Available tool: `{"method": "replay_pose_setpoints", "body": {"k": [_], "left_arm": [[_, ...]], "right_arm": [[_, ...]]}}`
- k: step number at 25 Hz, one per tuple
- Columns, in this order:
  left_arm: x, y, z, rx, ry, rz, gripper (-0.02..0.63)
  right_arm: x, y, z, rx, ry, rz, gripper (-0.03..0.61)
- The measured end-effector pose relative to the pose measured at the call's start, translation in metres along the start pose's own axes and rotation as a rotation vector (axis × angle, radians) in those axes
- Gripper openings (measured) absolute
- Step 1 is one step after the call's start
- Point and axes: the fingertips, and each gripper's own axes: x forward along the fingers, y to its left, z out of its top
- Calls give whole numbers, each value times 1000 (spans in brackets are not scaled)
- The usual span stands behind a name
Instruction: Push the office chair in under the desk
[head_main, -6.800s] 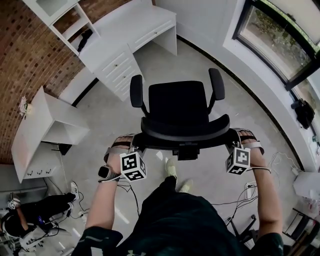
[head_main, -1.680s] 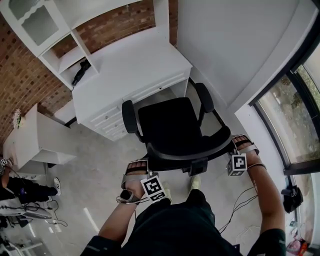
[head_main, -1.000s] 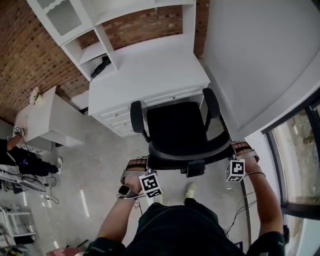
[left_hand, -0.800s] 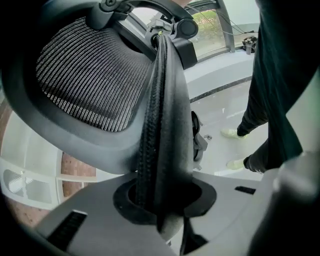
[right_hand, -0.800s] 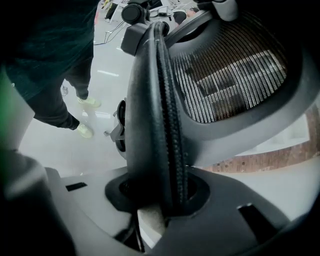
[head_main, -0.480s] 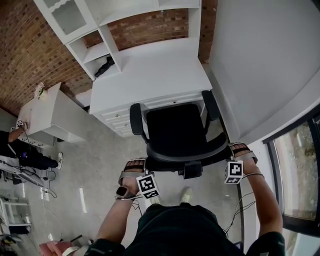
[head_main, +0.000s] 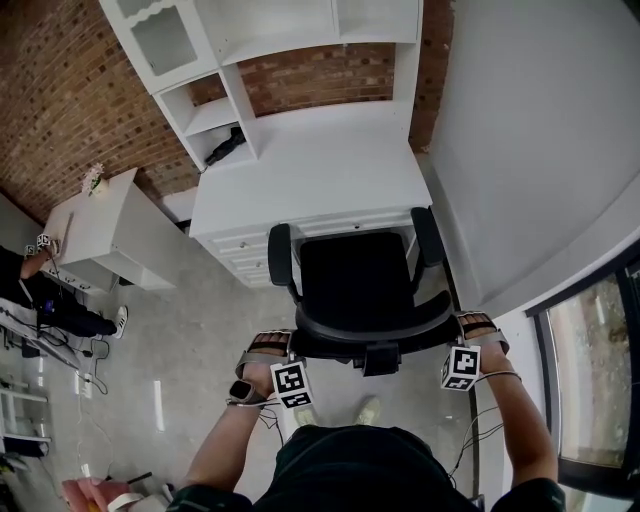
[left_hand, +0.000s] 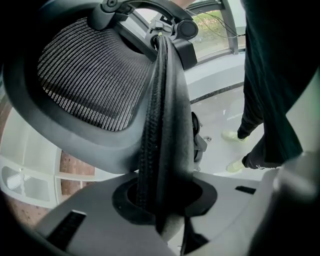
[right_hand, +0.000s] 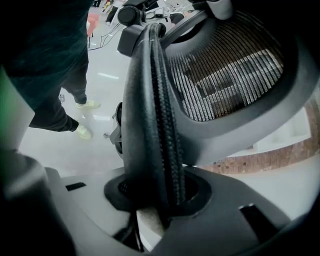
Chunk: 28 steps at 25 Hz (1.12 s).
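Observation:
The black office chair faces the white desk, with the seat's front edge at the desk's drawer front and its armrests just short of it. My left gripper is shut on the left end of the mesh backrest's rim. My right gripper grips the right end. In the left gripper view the padded rim fills the left gripper. In the right gripper view the rim sits between the jaws of the right gripper, which have just been opening slightly.
A white hutch with a black object on its shelf stands on the desk. A low white table is at left, with a person beside it. A white wall runs close along the chair's right. Cables lie on the floor.
The chair has rolled forward to the desk, its seat front now at the drawer front. Both grippers went along on the backrest rim.

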Motion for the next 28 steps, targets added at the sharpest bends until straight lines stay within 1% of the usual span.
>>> {"method": "replay_pose_setpoints", "body": {"k": [1, 3, 5, 8, 14, 19, 21, 24, 26, 28], "left_arm": [[0, 0, 0, -18, -8, -8, 96], [-1, 1, -2, -52, -18, -19, 142], [-5, 1, -4, -53, -15, -25, 173], [-10, 3, -4, -45, -13, -20, 184], [-25, 4, -11, -96, -31, -24, 204], [-43, 1, -19, -187, -49, -44, 212], [-49, 3, -21, -218, -63, -46, 212], [-63, 6, -22, -289, -104, -79, 212], [-73, 11, -24, -342, -136, -95, 212], [-84, 20, -25, -393, -174, -95, 207]], "right_arm": [[0, 0, 0, 6, -4, -3, 106], [0, 0, 1, 10, -4, -7, 110], [-2, 1, 1, 12, -1, -8, 112], [-8, -2, 0, 15, -2, -26, 129], [-29, -3, -7, 42, 3, -46, 167], [-51, -3, -14, 100, 20, -62, 190], [-59, -6, -17, 138, 22, -66, 190], [-76, -13, -19, 219, 18, -80, 192], [-90, -24, -21, 294, 3, -106, 181], [-106, -38, -19, 385, -24, -130, 163]]}}
